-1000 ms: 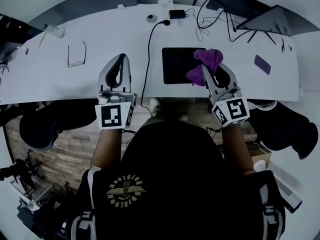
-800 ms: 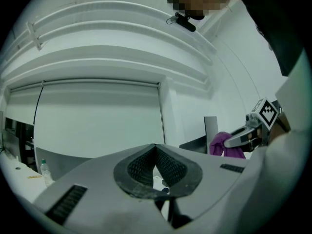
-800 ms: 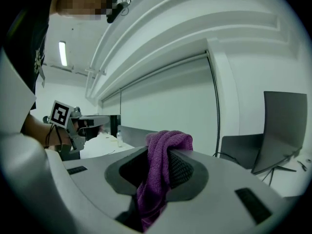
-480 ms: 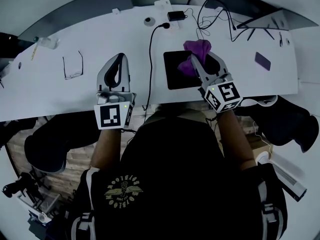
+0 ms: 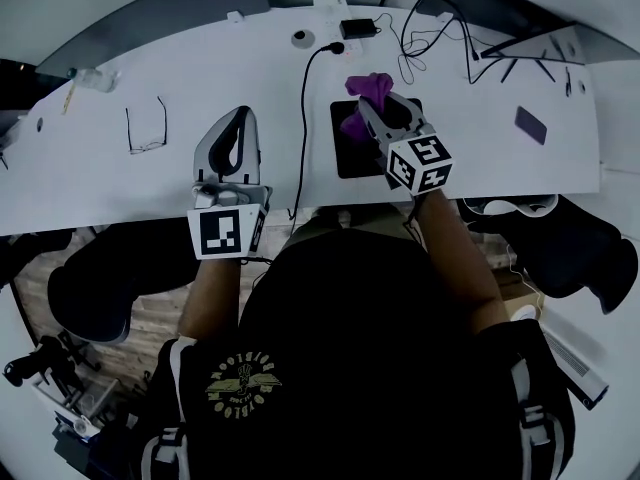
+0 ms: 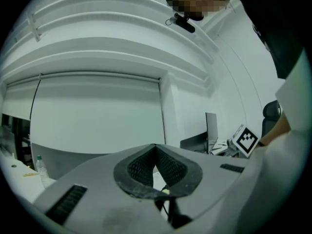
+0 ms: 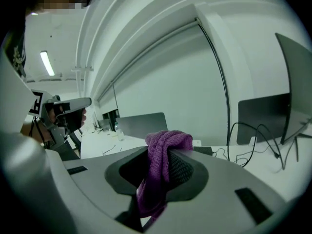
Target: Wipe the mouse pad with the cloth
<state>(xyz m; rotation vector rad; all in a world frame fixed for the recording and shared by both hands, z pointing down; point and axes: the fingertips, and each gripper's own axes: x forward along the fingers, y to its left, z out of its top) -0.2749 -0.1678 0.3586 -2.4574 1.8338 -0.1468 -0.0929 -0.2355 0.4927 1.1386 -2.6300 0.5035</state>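
A black mouse pad (image 5: 349, 161) lies on the white desk (image 5: 215, 73), right of the middle. My right gripper (image 5: 369, 106) is over its far left part, shut on a bunched purple cloth (image 5: 367, 89). The cloth sticks out past the tips and hangs down between them. In the right gripper view the cloth (image 7: 163, 149) is pinched between the dark pads and drapes down through the jaws of my right gripper (image 7: 165, 155). My left gripper (image 5: 242, 116) hovers over bare desk left of the pad. Its tips meet with nothing between them, as the left gripper view (image 6: 155, 147) also shows.
A black cable (image 5: 303, 118) runs down the desk between the grippers from a power adapter (image 5: 356, 28). Glasses (image 5: 146, 128) lie at the left, a dark phone (image 5: 528, 125) at the right. Tangled cables (image 5: 430, 43) and dark screens (image 5: 500, 13) line the back edge.
My right gripper has carried the cloth left and down, from the pad's right side to its far left part. The left gripper has stayed about where it was.
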